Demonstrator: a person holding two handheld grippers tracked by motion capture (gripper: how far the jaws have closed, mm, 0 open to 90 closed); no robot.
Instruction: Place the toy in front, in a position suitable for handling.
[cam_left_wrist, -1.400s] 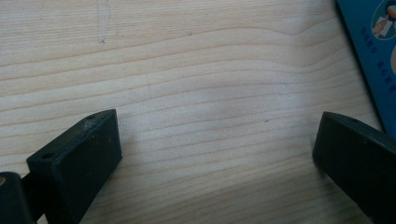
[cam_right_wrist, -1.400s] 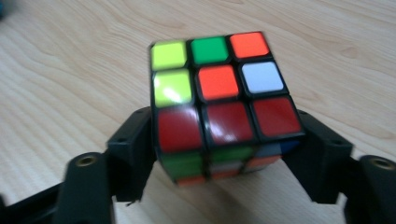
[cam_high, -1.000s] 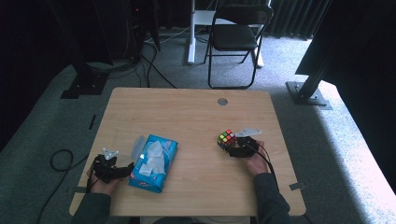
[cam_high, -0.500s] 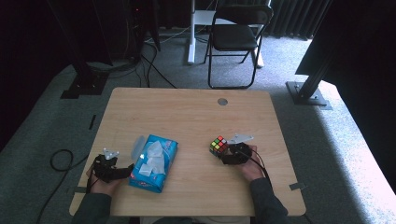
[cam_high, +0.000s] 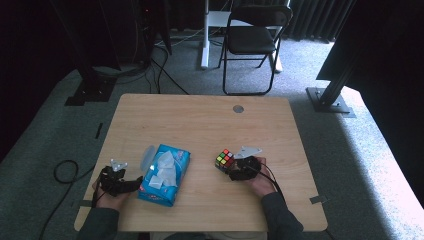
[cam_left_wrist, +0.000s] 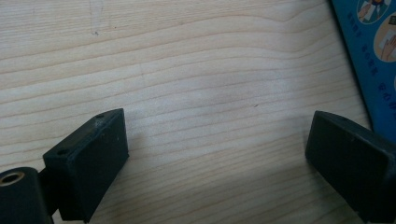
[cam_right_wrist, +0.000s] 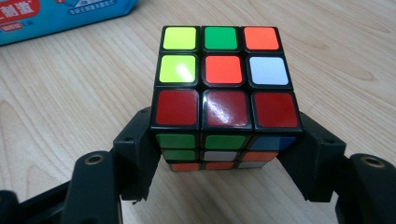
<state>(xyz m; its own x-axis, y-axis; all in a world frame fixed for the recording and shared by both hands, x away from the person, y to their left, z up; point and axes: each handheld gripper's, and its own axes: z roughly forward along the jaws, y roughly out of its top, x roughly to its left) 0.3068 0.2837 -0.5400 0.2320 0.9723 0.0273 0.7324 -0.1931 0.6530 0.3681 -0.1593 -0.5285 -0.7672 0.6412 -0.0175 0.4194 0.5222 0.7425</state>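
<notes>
A scrambled Rubik's cube (cam_high: 224, 160) sits right of the table's middle, and my right gripper (cam_high: 229, 168) is shut on it from the person's side. In the right gripper view the two black jaws press the cube's (cam_right_wrist: 222, 93) lower left and right sides, with red, yellow, green, orange and white stickers on top. Whether the cube rests on the wood or hangs just above it I cannot tell. My left gripper (cam_high: 133, 184) lies at the near left, open, just beside a blue tissue box (cam_high: 165, 175). Between its wide-apart jaws (cam_left_wrist: 219, 154) there is bare wood, and the box's edge (cam_left_wrist: 373, 60) runs along the right jaw.
The wooden table (cam_high: 200, 125) has a round grey cable hole (cam_high: 238, 108) near its far edge. A folding chair (cam_high: 252, 40) stands behind the table. Black stand bases (cam_high: 330, 100) and cables (cam_high: 65, 172) lie on the grey carpet around it.
My right gripper has carried the cube leftward and closer to the person. The left gripper and the tissue box have stayed put.
</notes>
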